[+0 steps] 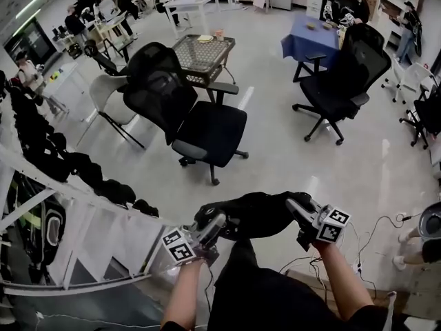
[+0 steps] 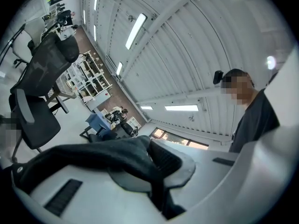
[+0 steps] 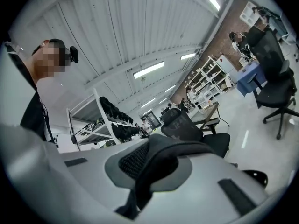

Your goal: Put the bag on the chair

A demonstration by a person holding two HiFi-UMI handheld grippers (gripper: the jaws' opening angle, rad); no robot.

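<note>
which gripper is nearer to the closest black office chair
Left. The left gripper, shut on one end of the bag, is nearly in line with the chair ahead; the right gripper, shut on the other end, sits off to its right.

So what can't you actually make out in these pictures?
- Bag: head view shows one dark bundle, details lost; both gripper views show only the fold pinched in the jaws.
- Mesh table: items on it too small, head view.
- Black office chair: wheels partly hidden under its seat, head view.
- Rack: cut off by the left edge, head view.
</note>
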